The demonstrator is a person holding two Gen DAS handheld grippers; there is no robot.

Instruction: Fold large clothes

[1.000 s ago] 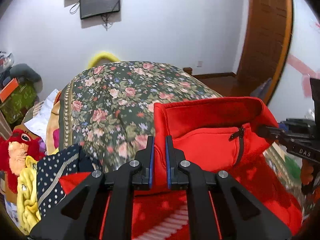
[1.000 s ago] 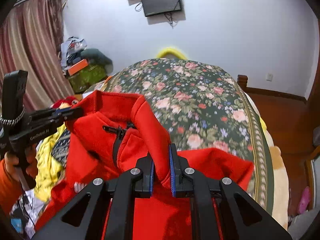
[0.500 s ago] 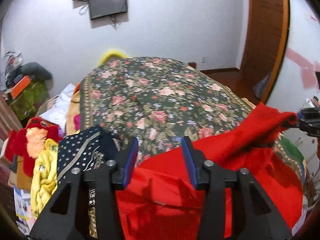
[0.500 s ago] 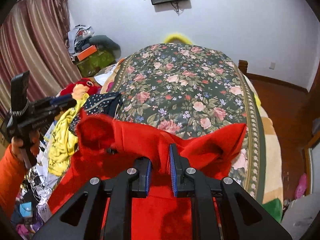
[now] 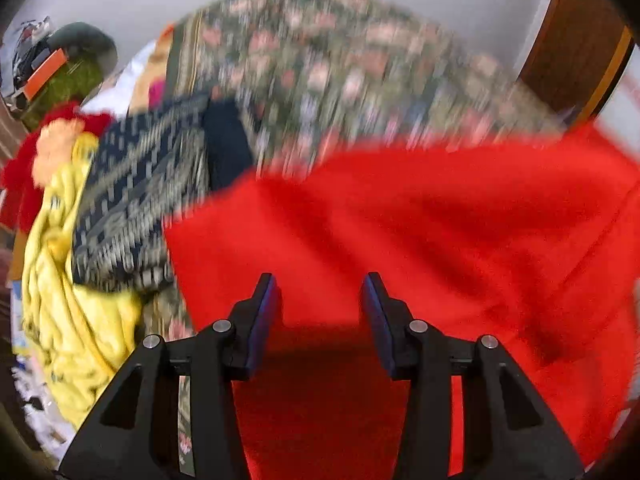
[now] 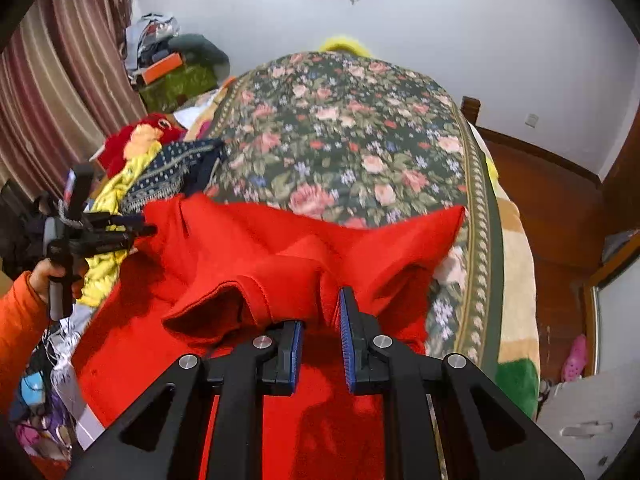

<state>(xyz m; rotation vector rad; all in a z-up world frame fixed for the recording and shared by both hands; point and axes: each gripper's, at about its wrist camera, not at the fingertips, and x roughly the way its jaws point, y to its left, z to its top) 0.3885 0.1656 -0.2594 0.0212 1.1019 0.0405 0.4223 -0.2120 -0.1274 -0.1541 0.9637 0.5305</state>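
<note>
Floral bedspread (image 6: pixel 352 128) covering a bed, with a red garment (image 6: pixel 256 248) spread across its near end. Right gripper (image 6: pixel 320 320): jaws clenched on a bunched fold of the garment. Left gripper (image 5: pixel 320 292): jaws apart, released, nothing pinched, hanging over the red cloth. Yellow clothing (image 5: pixel 68 280) lies piled beside the bed.

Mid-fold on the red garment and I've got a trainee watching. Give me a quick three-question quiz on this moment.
1. True or false: the left gripper is clamped on the red garment.
2. Which gripper pinches a bunched fold of the garment: A left, B right?
3. What covers the bed under the garment?

Key: 1 false, its jaws stand open with nothing pinched, having just let go. 2 B. 3 a floral bedspread.
</note>
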